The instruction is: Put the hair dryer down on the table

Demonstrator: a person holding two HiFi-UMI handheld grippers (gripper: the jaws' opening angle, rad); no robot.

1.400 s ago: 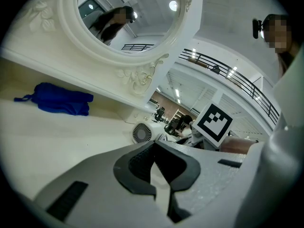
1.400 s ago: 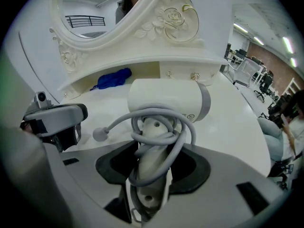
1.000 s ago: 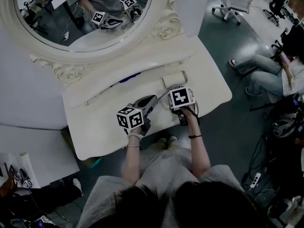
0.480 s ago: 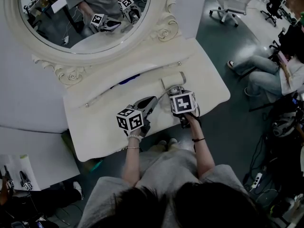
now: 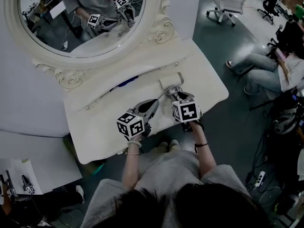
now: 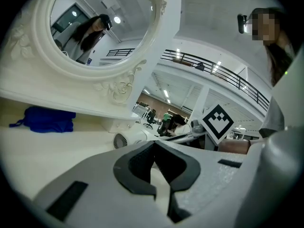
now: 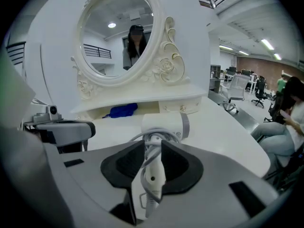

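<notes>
White hair dryer (image 7: 164, 125) lies toward the table's (image 5: 95, 137) front right edge, its cord-wrapped handle gripped by the right gripper (image 7: 149, 145), whose jaws have just been closing, so withdrawing could drag it off; the left gripper (image 6: 153, 148) is closed, empty.

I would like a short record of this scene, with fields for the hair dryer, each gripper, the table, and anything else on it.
hair dryer: white, handle between the right gripper's jaws; resting or lifted, cannot tell
right gripper: jaws have just been closing, now pressed on the handle
left gripper: shut, holds nothing
table: white dressing table with oval mirror
other: blue cloth in the recess under the mirror
</notes>
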